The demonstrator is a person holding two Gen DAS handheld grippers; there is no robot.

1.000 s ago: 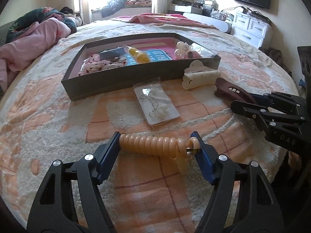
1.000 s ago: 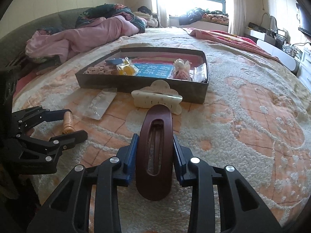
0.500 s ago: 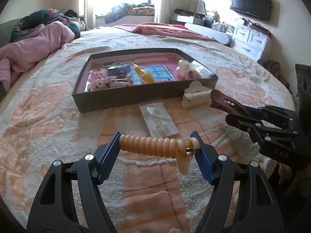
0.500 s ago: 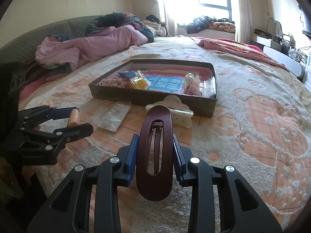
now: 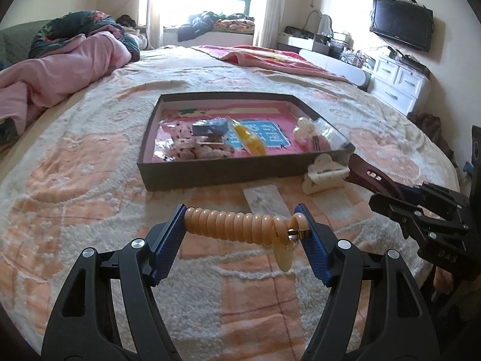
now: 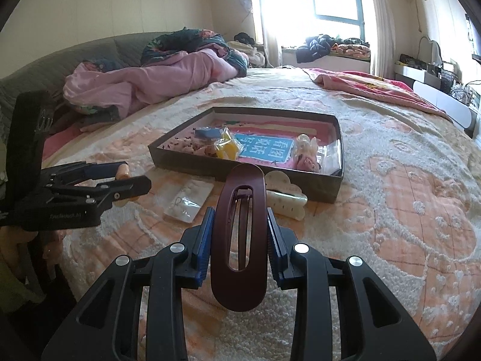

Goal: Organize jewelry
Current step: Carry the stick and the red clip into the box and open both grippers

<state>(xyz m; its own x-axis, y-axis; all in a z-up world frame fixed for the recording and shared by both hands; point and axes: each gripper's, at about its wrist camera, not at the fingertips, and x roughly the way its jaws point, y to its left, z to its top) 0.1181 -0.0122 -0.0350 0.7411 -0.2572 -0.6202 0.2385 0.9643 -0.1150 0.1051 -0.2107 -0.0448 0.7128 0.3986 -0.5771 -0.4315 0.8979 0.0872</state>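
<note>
My left tool is clenched end to end on a peach-coloured spiral coil hair tie, held above the bed's cream-and-orange blanket. My right tool grips a long maroon oval plastic hair clip by its sides, raised off the bed. Ahead lies the shallow grey cardboard box with a pink floor, holding bagged trinkets. Just beside its near wall rest a cream claw clip and a clear packet of earrings.

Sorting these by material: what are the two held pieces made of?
Orange spiral hair tie: likely smooth, slightly translucent plastic; coils show glossy highlights. Maroon oval hair clip: looks like rigid, semi-gloss plastic with an even sheen; its inner bar may be metal.
</note>
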